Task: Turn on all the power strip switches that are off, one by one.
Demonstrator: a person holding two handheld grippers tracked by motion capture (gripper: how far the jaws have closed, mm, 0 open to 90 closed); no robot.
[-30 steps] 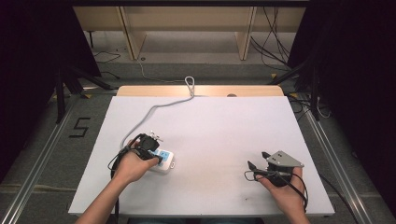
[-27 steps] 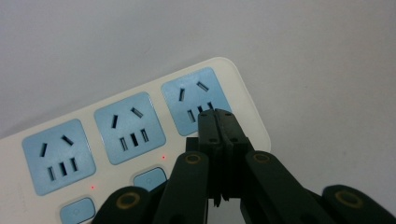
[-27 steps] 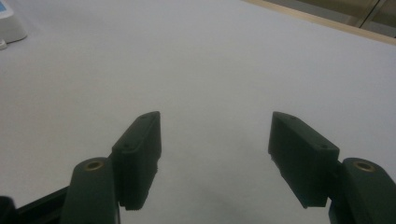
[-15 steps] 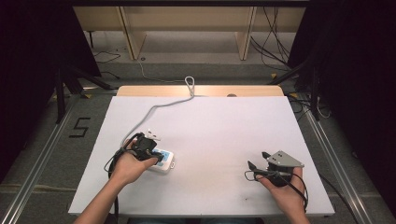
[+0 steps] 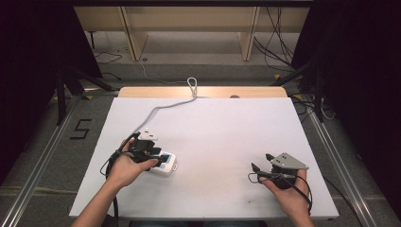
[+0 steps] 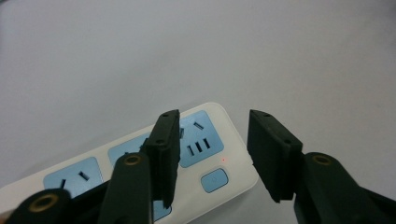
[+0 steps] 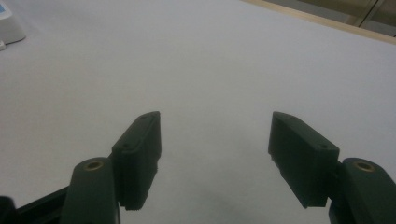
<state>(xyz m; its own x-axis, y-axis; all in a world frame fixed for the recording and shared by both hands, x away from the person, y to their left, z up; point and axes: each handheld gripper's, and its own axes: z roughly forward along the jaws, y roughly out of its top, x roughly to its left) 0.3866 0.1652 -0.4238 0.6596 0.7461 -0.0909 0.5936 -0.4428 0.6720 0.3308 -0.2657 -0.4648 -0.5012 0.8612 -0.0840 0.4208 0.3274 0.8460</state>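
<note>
1. High view: your left tool (image 5: 150, 150) sits over the white power strip (image 5: 165, 164), which lies flat on the white counter (image 5: 227, 137) toward its left edge, nearer the near edge than the far one. A grey cable (image 5: 163, 108) runs from the strip's area toward the far edge of the counter and ends in a loop there. Your right tool (image 5: 265, 171) rests near the near right corner of the counter, well apart from the strip.

2. Left gripper view: your left tool (image 6: 212, 154) has its jaws spread moderately wide and holds nothing. The power strip (image 6: 205, 154) lies just beyond and below them. The left jaw overlaps the strip's blue socket faces; the right jaw stands past the strip's rounded end, over bare counter. A small blue button (image 6: 214, 180) sits near that end.

3. Right gripper view: your right tool (image 7: 215, 154) has its jaws wide apart and empty over bare counter. A corner of the power strip (image 7: 10, 25) shows at the upper left.
</note>
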